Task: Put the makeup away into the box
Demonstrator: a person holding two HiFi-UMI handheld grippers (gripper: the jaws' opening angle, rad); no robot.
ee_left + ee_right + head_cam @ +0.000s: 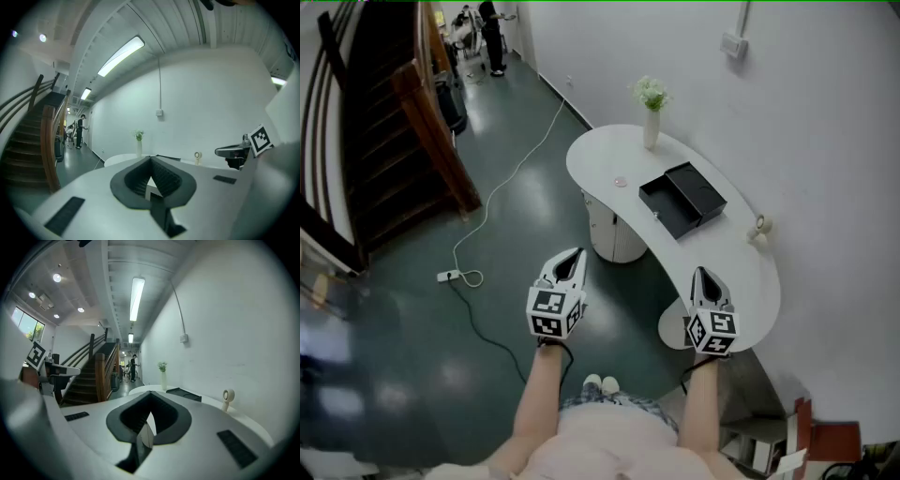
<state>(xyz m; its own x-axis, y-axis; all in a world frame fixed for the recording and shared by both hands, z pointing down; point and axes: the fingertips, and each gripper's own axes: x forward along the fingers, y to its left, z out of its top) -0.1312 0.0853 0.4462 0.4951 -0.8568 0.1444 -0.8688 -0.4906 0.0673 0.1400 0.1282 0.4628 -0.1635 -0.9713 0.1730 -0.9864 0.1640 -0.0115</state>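
The only thing that may be makeup is a small pale pink round thing [621, 182]. It lies well ahead of both grippers, nearer to the line of the left one, and it is too small to say what it is. Just to its right, ahead of the right gripper [701, 273] and a little to that gripper's left, stands the black rectangular box [694, 192]. It is open, with its dark inside facing up, so I judge that it is ready to receive things. I see nothing in it.

Both lie on the white curved bench [600, 159]. The right gripper is held over the near end of this bench, and the left gripper [575, 253] is held over the dark green floor [516, 216] beside it. Both point almost level toward the box. Each gripper is clenched, its dark jaws meeting at the tip with nothing between them. I judge that the person is only approaching and the task is not yet begun.

Beyond the box stands a slim white vase with pale flowers [651, 127]. To the right of the box, by the wall, is a small round white fan-like object [759, 226].

No brand or label can be read. The cubes on the grippers carry only black and white square markers, without letters.
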